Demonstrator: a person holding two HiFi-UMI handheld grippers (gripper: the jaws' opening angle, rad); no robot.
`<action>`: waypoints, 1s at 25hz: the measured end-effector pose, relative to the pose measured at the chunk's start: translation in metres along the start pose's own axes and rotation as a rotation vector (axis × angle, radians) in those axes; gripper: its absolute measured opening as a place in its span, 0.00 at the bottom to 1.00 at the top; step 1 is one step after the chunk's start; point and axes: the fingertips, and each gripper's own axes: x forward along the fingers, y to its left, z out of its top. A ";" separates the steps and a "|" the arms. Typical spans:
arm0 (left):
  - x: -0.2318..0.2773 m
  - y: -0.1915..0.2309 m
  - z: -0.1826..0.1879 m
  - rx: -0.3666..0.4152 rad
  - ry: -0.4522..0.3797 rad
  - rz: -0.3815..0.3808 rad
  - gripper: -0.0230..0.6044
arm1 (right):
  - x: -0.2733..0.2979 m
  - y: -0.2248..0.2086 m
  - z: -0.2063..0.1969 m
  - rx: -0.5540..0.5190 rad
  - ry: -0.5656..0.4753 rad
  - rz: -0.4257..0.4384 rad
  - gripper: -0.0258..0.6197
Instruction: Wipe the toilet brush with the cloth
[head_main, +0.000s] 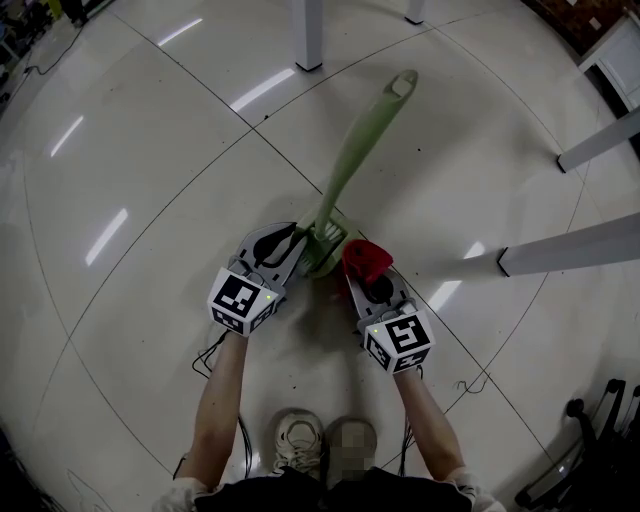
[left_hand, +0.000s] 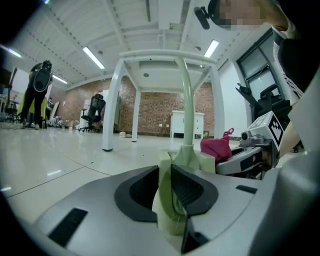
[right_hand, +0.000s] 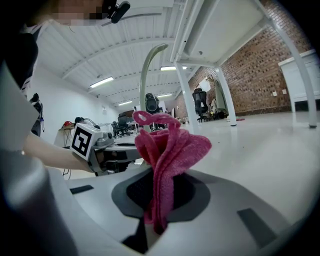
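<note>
- Left tool (head_main: 308, 250): jaws closed on the wide lower end of the pale green toilet brush (head_main: 362, 140); the left gripper view shows both dark pads pressed against the green plastic, with nothing else between them
- Right tool (head_main: 360, 272): jaws closed on the red cloth (head_main: 366, 258), pinched low so that a bunched fold stands up above the pads, as the right gripper view shows
- Position of the brush: low in front of the person, above the pale tiled floor (head_main: 150, 150), held at its lower end between the two tools; whether that end also rests on the floor cannot be told
- Long axis: the handle (left_hand: 187, 107) rises from the clamped end and leans away from the person, ending in a curved tip far from both tools
- Deciding relation: the cloth lies just beside the brush's lower end, on its right, near but apparently not yet touching; from the right tool the handle stands to the left and slightly ahead
- Nearer hand: both are close to the lower end, but only the right one is free to travel, since the left serves as the clamp
- Judgement of the coming move: a short shift leftwards should bring the cloth against the stem, and the wiping stroke would then run along the handle, up and away from the left tool
</note>
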 end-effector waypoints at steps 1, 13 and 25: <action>-0.003 -0.002 -0.001 -0.002 0.000 0.003 0.18 | 0.000 -0.002 0.000 -0.001 0.000 -0.005 0.09; -0.026 -0.047 -0.005 -0.033 -0.023 -0.080 0.17 | 0.000 -0.040 0.011 -0.016 -0.005 -0.058 0.09; -0.029 -0.043 0.004 -0.053 -0.077 -0.091 0.18 | -0.022 -0.021 0.000 0.038 -0.011 0.008 0.09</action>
